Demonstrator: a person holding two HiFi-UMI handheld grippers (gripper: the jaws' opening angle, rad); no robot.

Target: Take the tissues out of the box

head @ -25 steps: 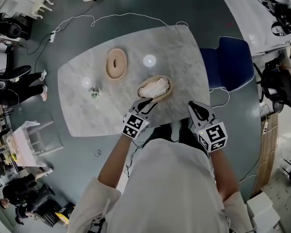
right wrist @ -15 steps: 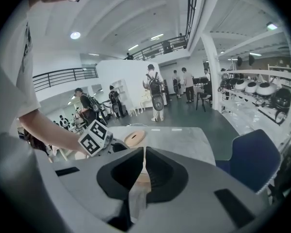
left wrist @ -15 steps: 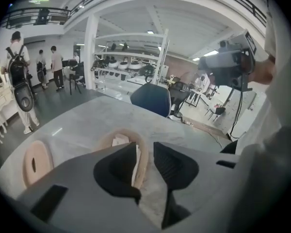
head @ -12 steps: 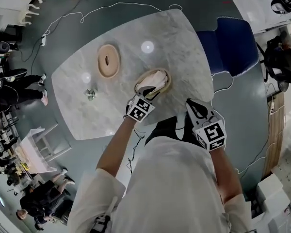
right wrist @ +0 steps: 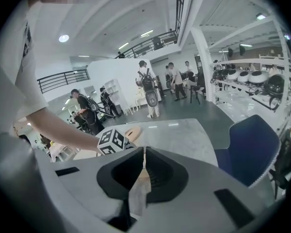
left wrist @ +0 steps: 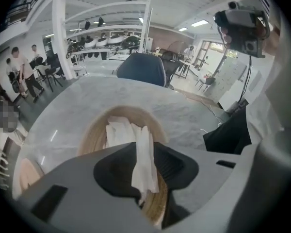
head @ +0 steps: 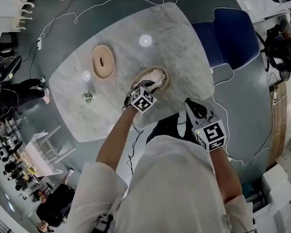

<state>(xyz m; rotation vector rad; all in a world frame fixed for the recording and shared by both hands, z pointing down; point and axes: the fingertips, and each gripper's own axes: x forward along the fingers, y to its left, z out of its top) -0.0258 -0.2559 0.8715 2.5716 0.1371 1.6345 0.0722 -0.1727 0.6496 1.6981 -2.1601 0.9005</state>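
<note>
A round wooden tissue box (head: 165, 79) stands open near the front edge of the marble table (head: 179, 42), with white tissues (head: 154, 75) piled in it. My left gripper (head: 147, 87) hangs right over it. In the left gripper view its jaws (left wrist: 144, 149) stand open, and a strip of tissue (left wrist: 144, 166) rises from the pile (left wrist: 117, 130) into the gap between them. The box rim (left wrist: 89, 137) shows behind. My right gripper (head: 194, 107) is held off the table's front edge, and its jaw tips (right wrist: 144, 154) meet, shut.
The box's round lid (head: 103, 62) with an oval slot lies further left on the table. A small dark object (head: 88, 97) sits near the left edge. A blue chair (head: 230, 30) stands at the far right side. Cables run over the floor, and people stand at the left.
My left gripper has moved forward from the box's near edge to right over the tissues. The right gripper has hardly moved.
</note>
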